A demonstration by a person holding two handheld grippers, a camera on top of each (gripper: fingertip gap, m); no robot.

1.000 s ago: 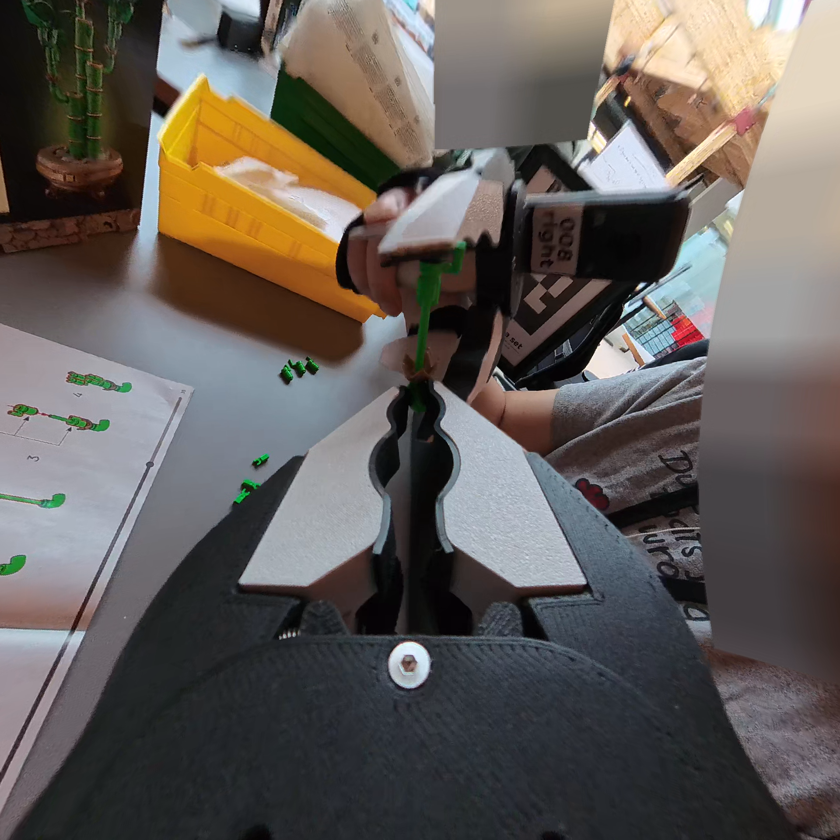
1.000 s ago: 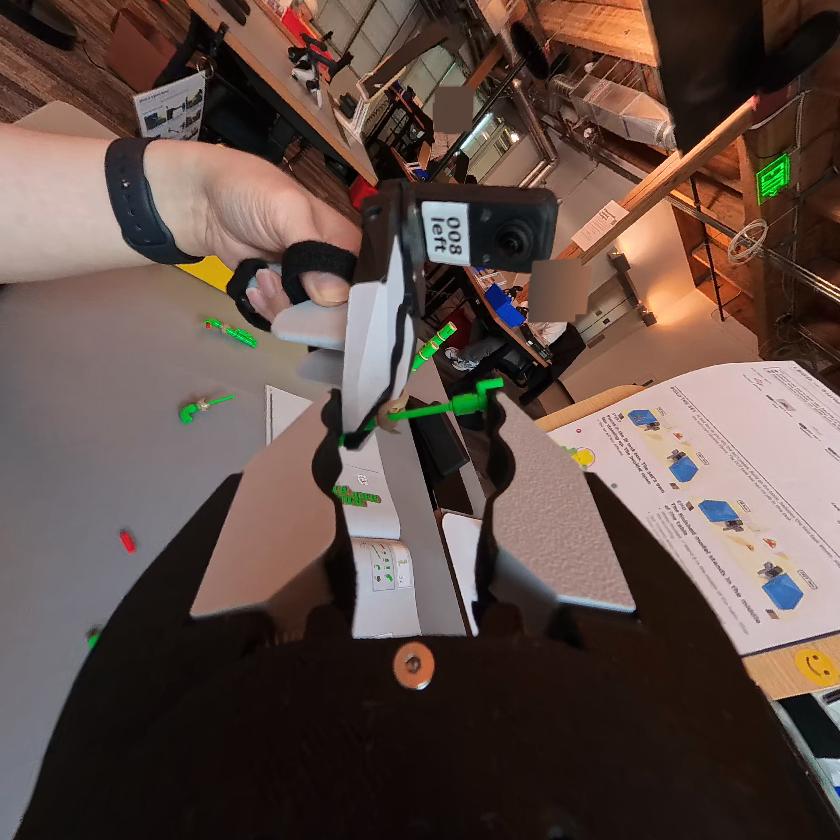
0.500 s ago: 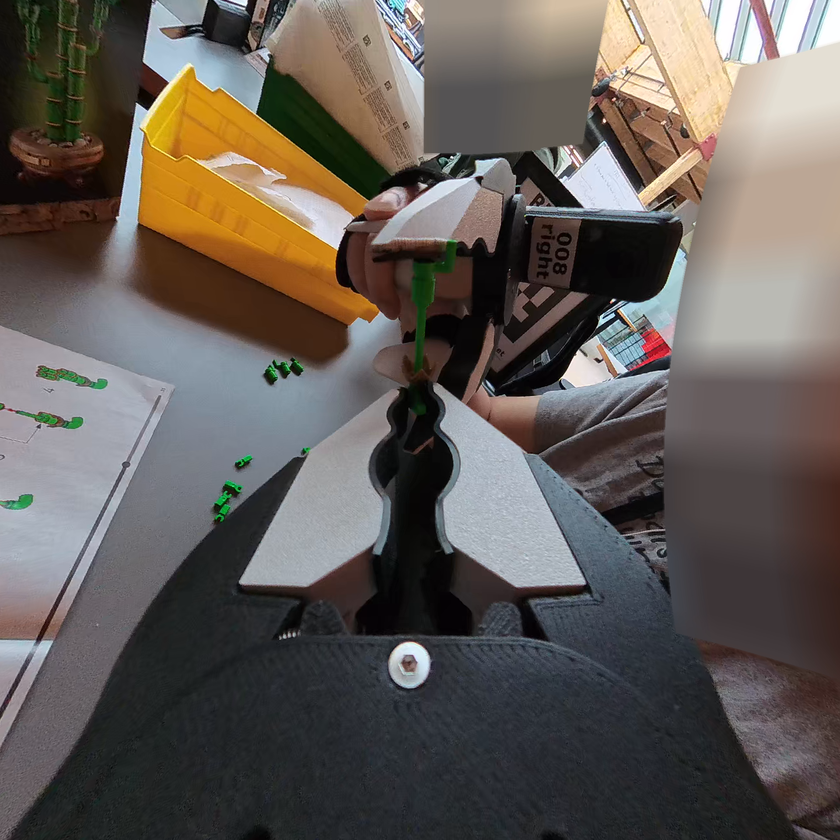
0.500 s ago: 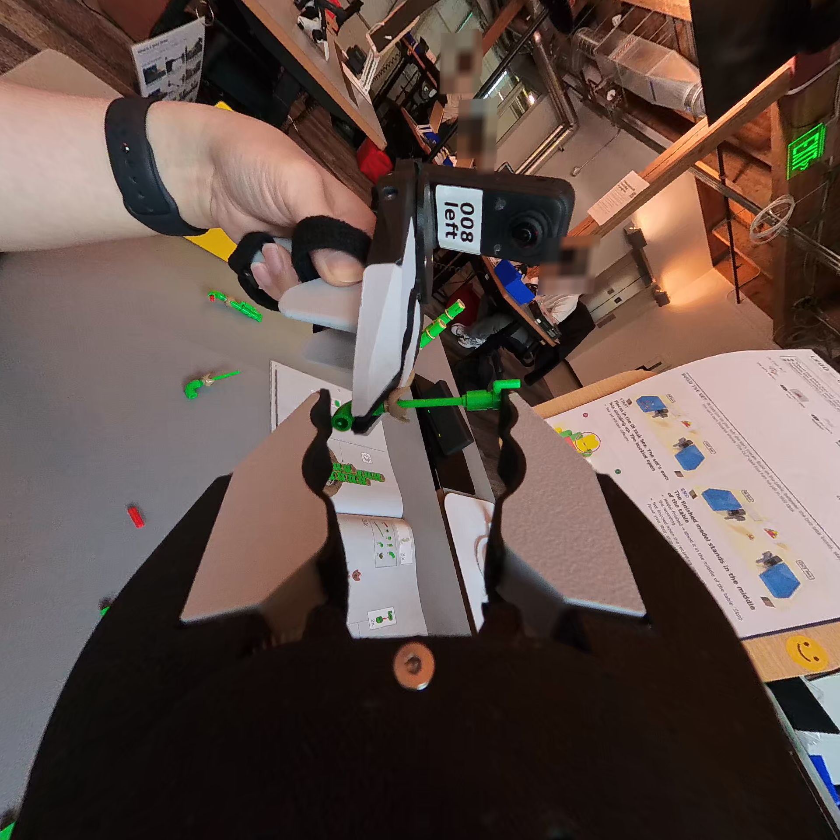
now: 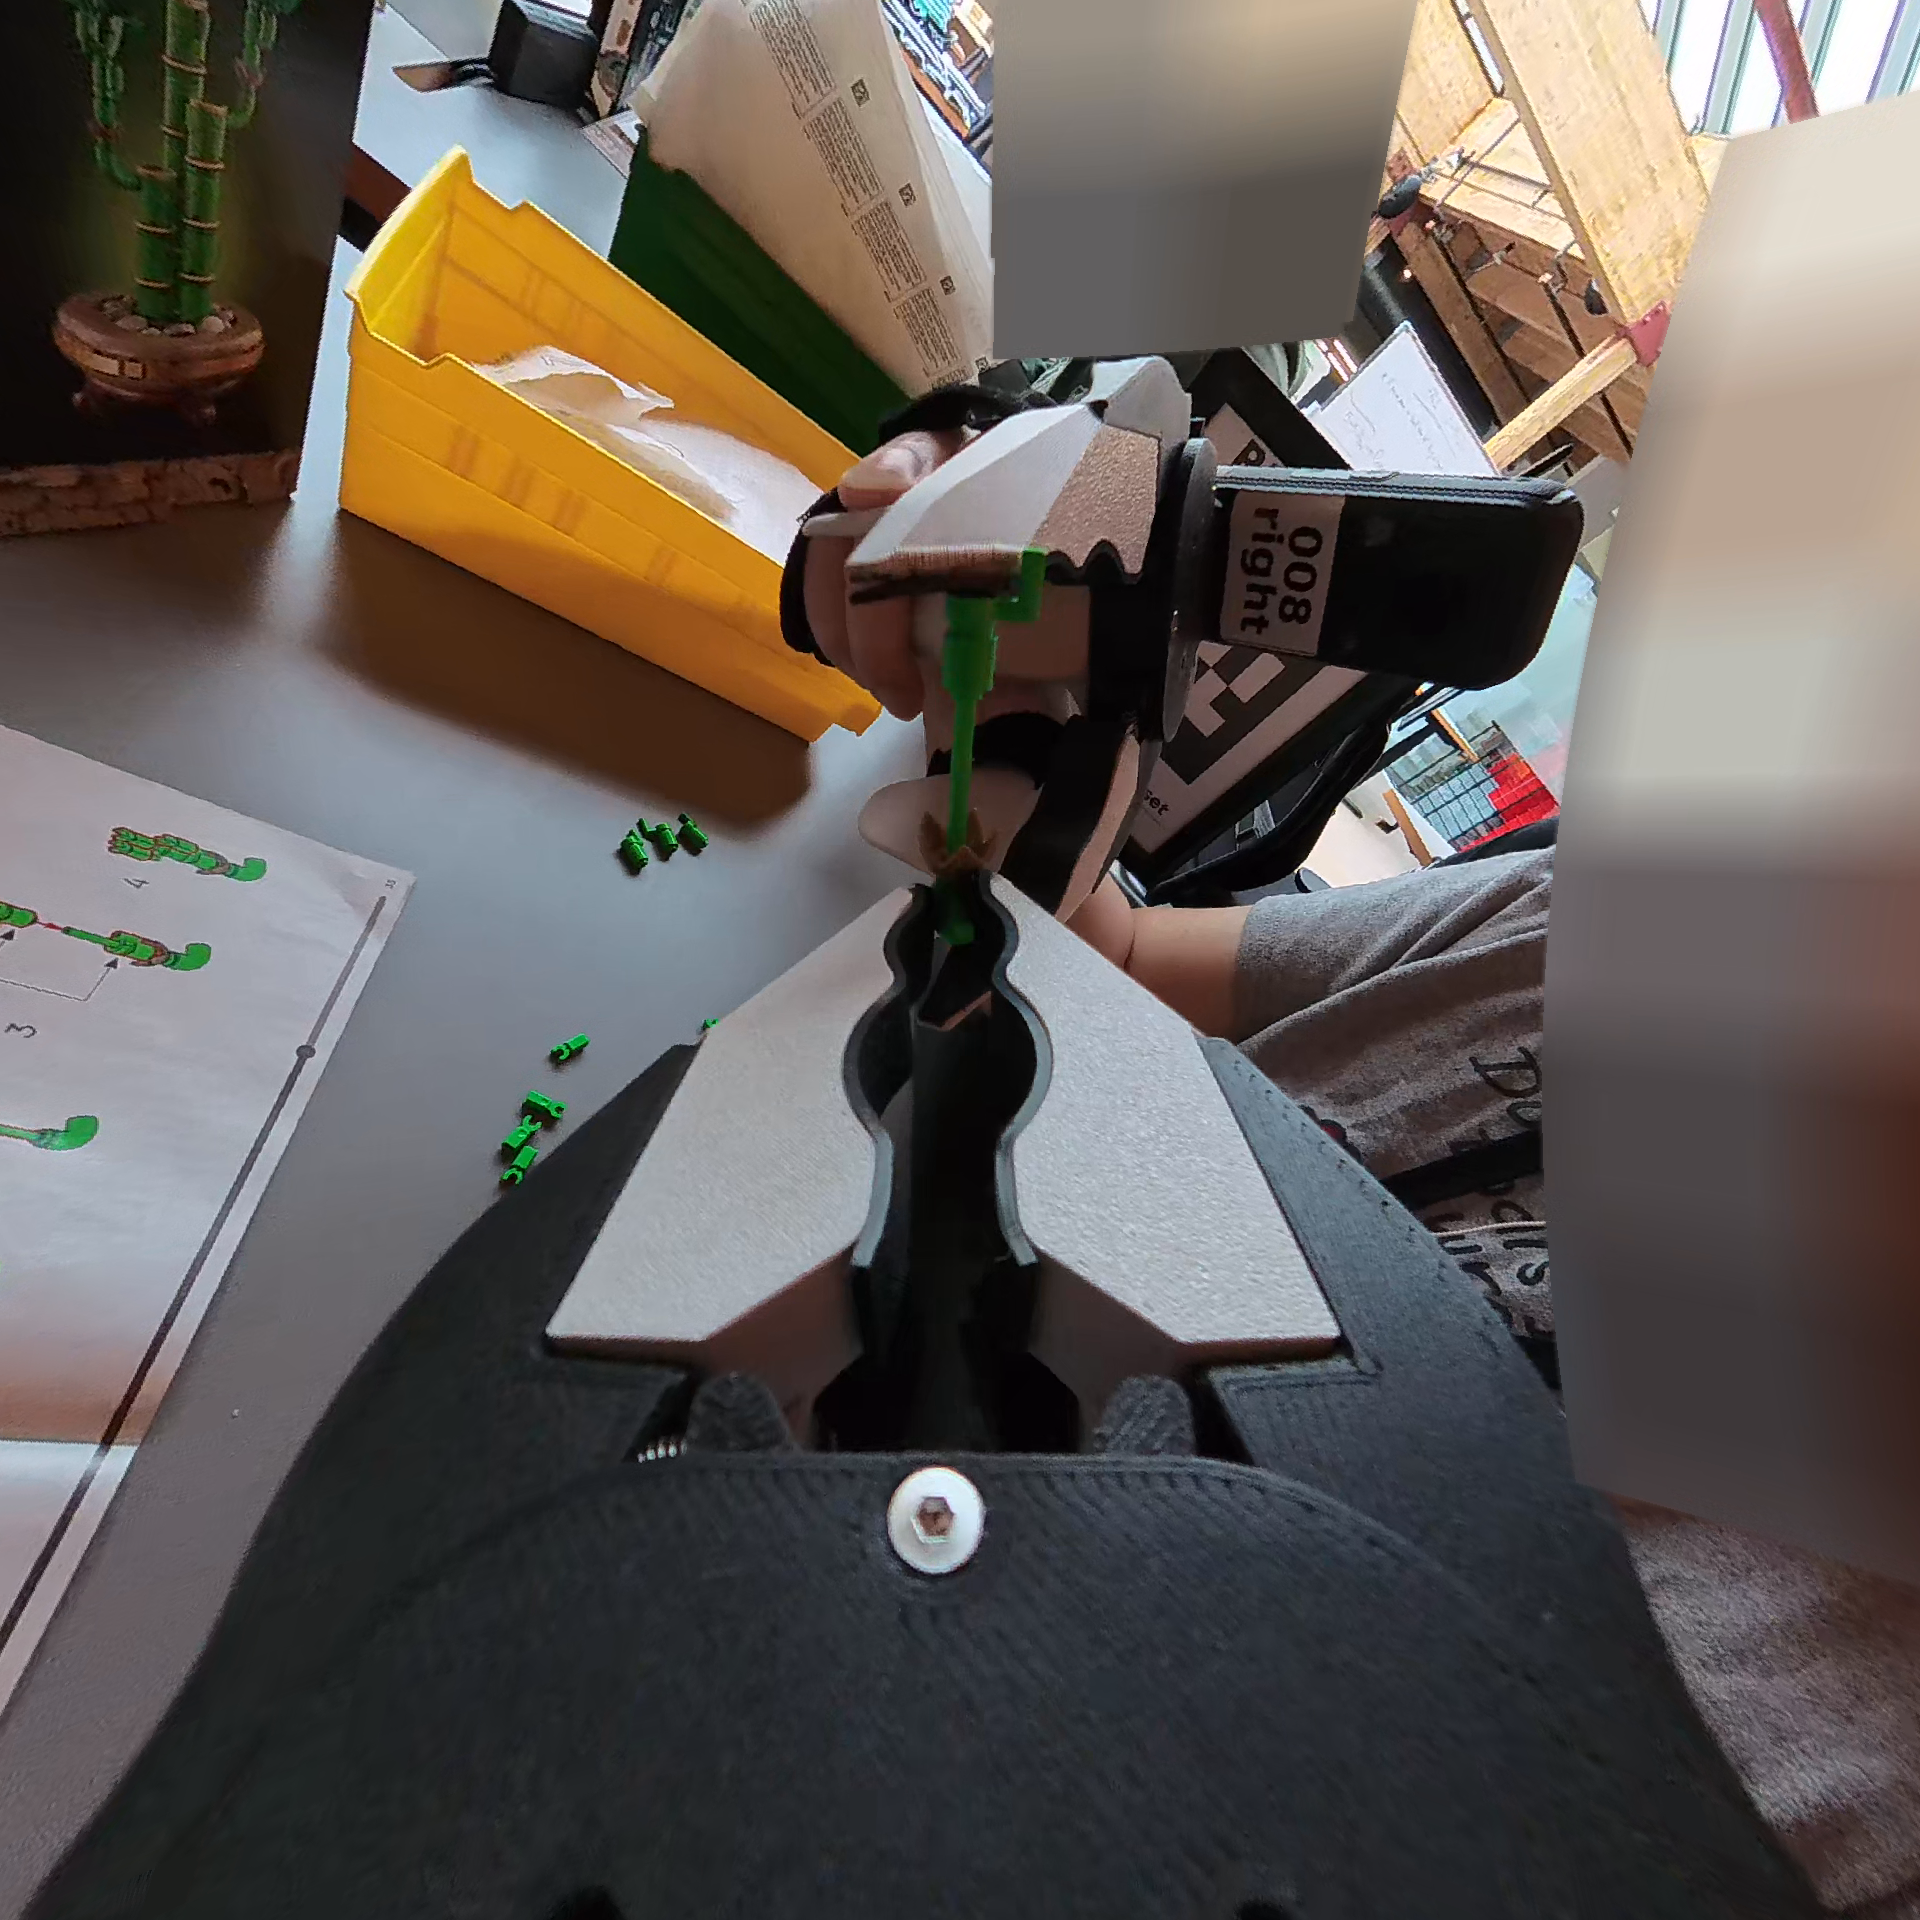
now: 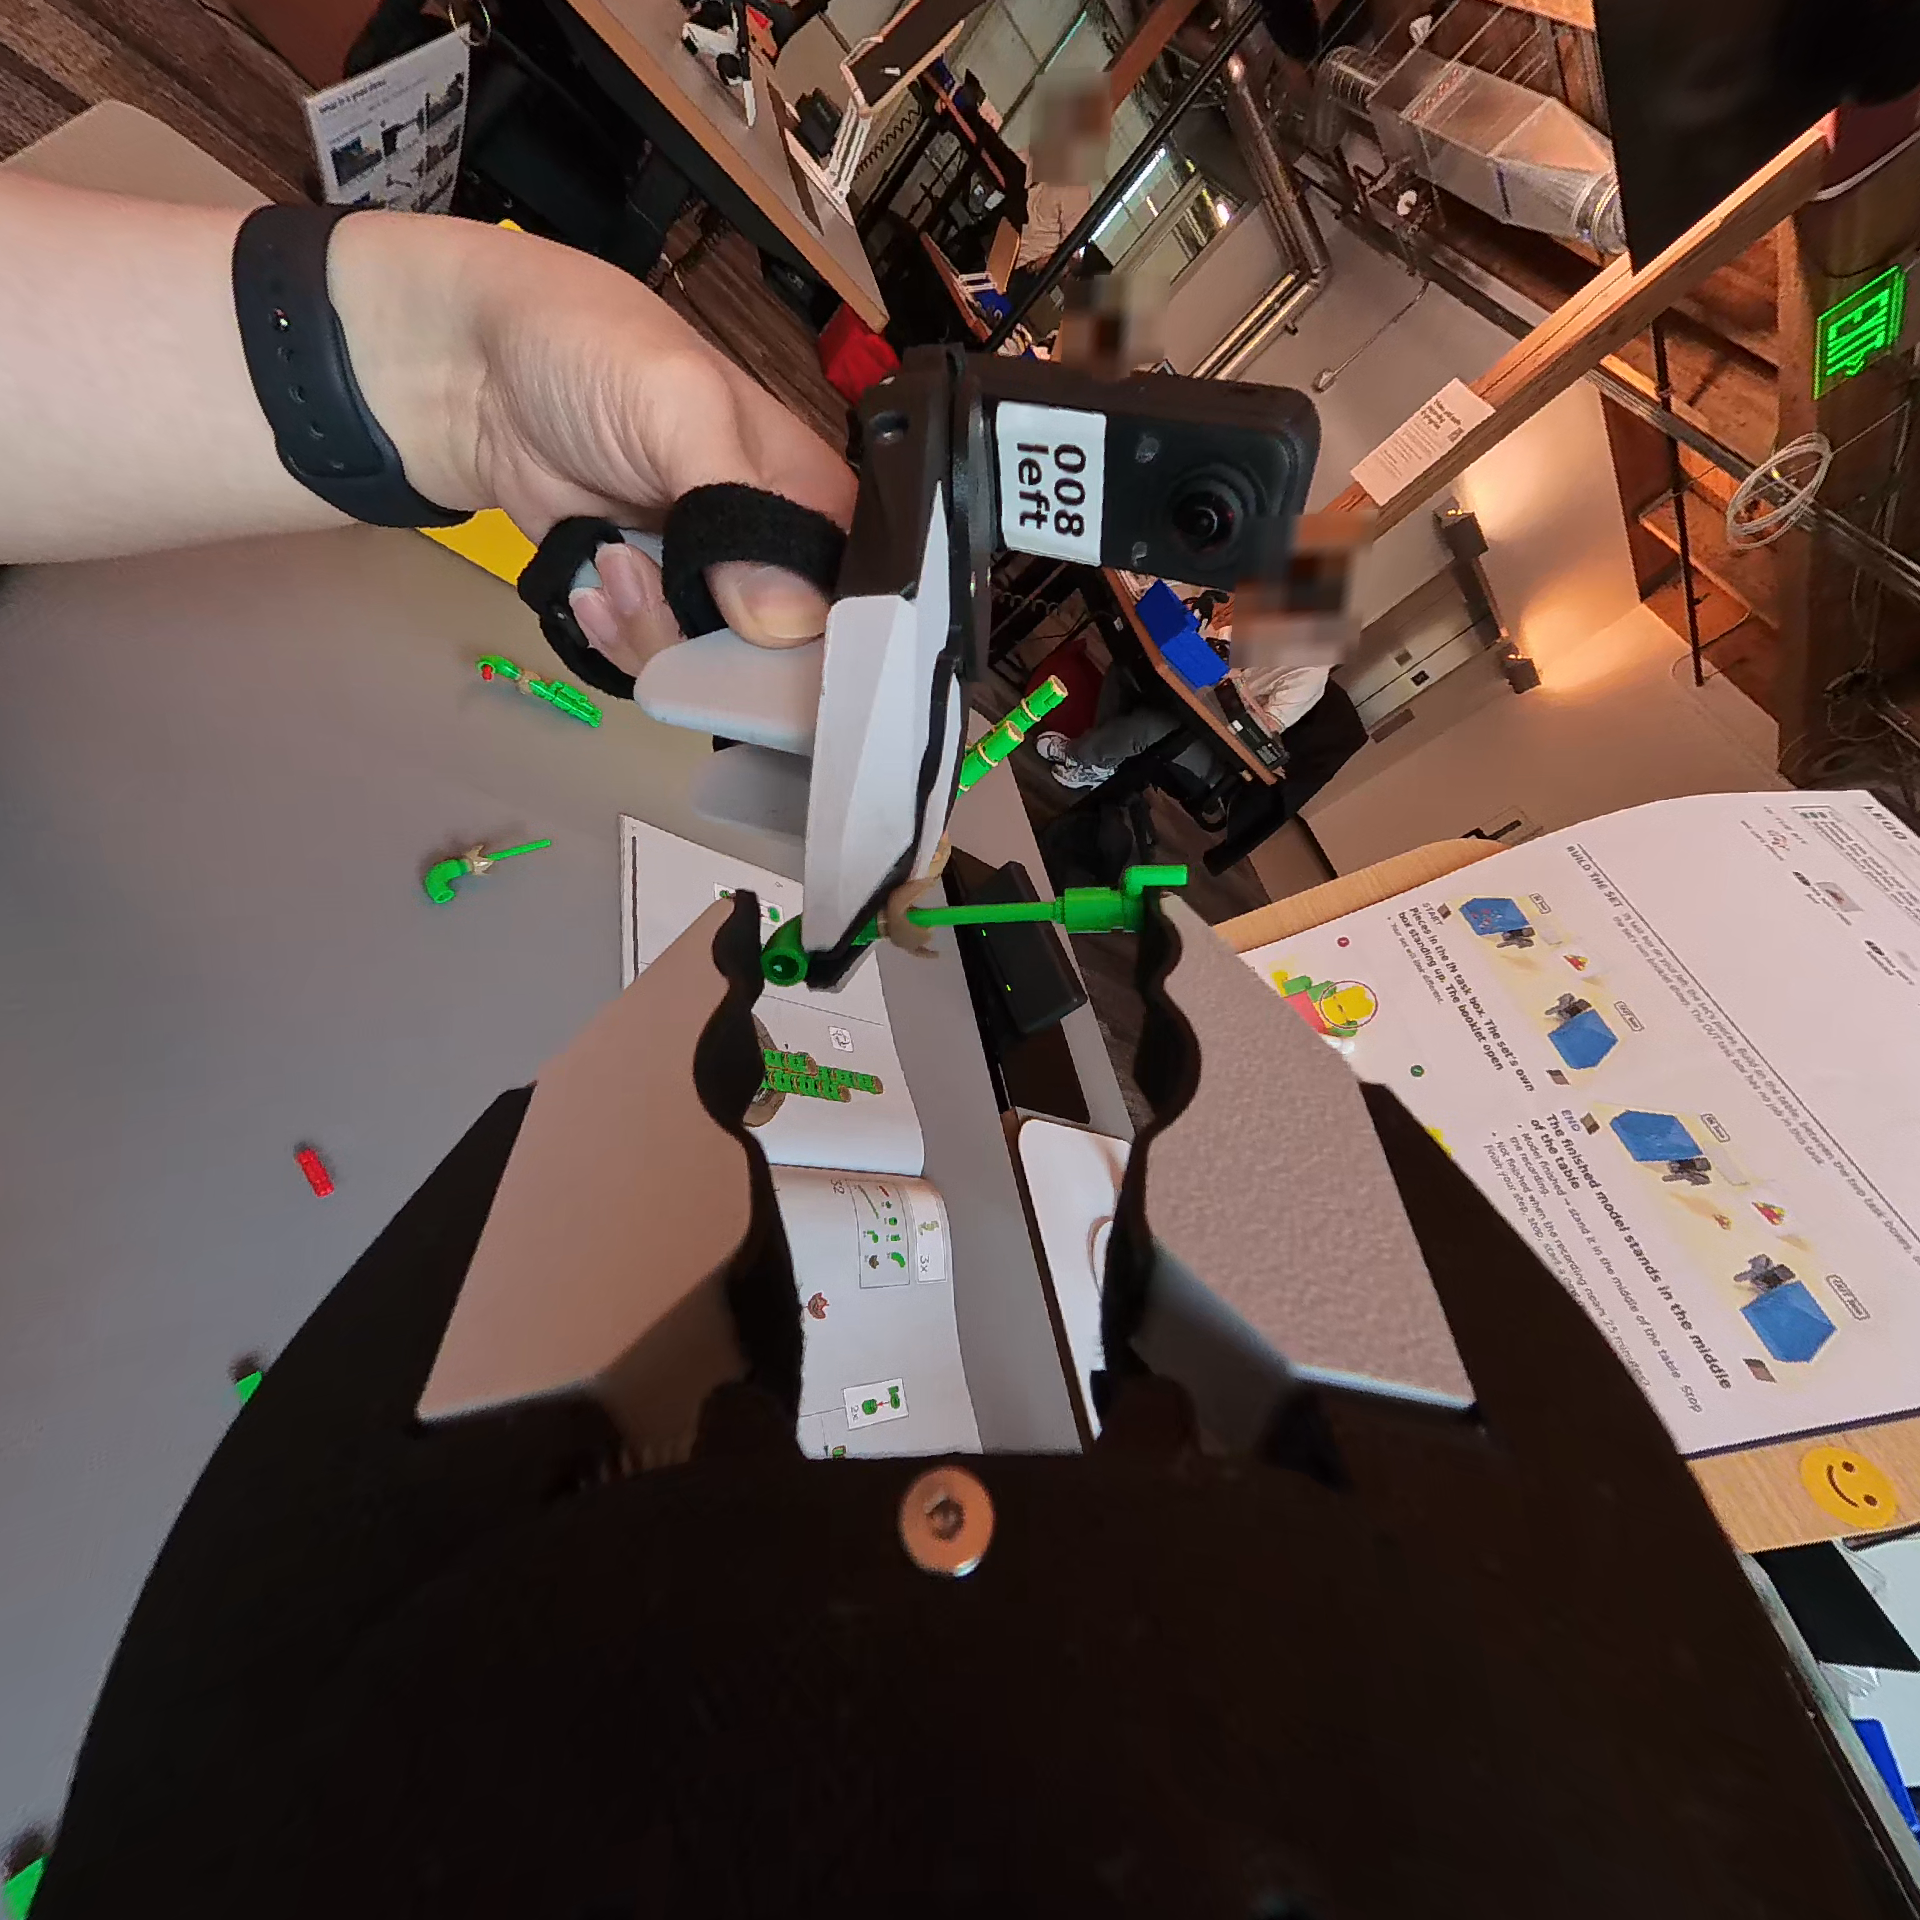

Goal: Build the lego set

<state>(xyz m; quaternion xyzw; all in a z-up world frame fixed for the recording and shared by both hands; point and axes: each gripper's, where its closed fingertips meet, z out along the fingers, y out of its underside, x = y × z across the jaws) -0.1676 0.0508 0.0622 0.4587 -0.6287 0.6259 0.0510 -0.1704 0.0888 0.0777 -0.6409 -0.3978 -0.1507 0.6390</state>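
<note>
Between your two claws, one green lego stem (image 6: pixel 997 914) spans the gap. Your left claw (image 5: pixel 951 914) is pinched tight on its elbow end, beside the tan collar. Your right claw (image 6: pixel 940 935) stands wide apart; the stem's clip end touches its right finger (image 6: pixel 1247 1122), the other finger stands clear. On the grey table (image 6: pixel 208 987) lie two more green sub-assemblies (image 6: pixel 540 691), one red piece (image 6: pixel 314 1171), an open instruction booklet (image 6: pixel 883 1247), two clusters of small green pieces (image 5: pixel 660 836) and one yellow bin (image 5: pixel 561 488). A workshop lies behind.
</note>
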